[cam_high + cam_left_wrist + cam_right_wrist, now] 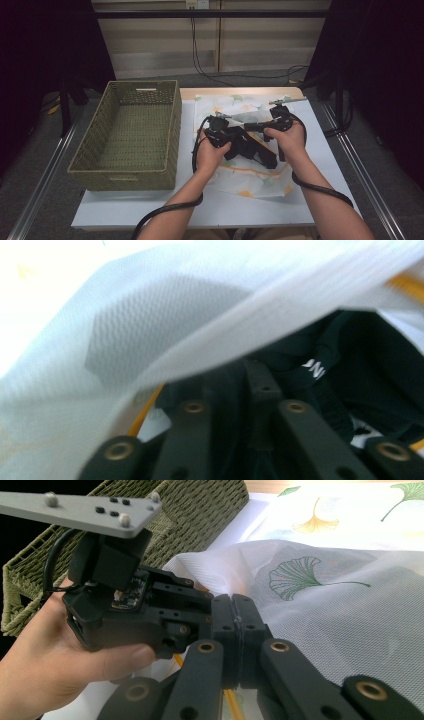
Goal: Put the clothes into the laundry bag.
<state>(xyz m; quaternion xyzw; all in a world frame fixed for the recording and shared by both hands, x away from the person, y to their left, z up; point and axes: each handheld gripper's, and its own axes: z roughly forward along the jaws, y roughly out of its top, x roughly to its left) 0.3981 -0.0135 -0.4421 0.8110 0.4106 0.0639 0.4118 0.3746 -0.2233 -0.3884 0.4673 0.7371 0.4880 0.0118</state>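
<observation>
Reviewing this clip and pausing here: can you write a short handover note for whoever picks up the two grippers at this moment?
Left gripper: low over the white leaf-print cloth; its own view shows a cloth fold draped over the jaws, grip unclear.
Right gripper: jaws shut, pads together; whether cloth is pinched between them can't be told.
Things: cloth lies on the table, partly bunched over a black garment. Woven basket stands left of it.
Done: cloth partly gathered.
Left: likely finish folding, then move it to the basket.

Blurred white cloth (165,335) across the left tongs' (250,390) tips, grip there hidden.
</observation>
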